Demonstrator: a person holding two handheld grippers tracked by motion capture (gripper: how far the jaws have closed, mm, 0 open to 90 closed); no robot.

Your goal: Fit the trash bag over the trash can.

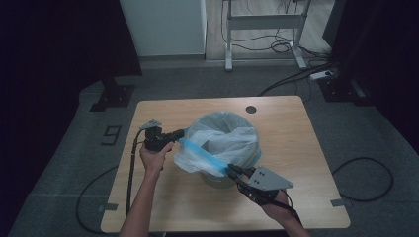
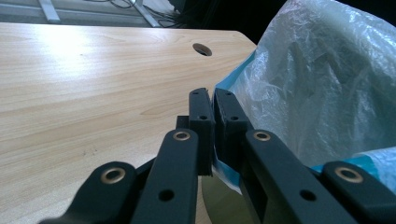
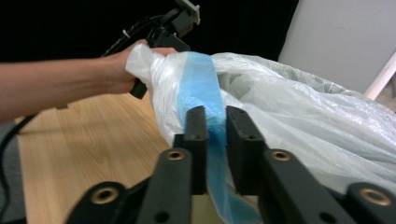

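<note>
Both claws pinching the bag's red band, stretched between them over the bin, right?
Not quite: the band is blue, not red, as the high view and right gripper view show. The rest holds: the left claw and right claw each pinch it, stretched over the bin.

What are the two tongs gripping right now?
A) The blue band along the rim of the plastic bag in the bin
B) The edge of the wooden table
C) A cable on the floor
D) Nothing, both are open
A: the left tongs and the right tongs are each closed on the blue band of the plastic bag, stretching it between them over the bin.
</note>
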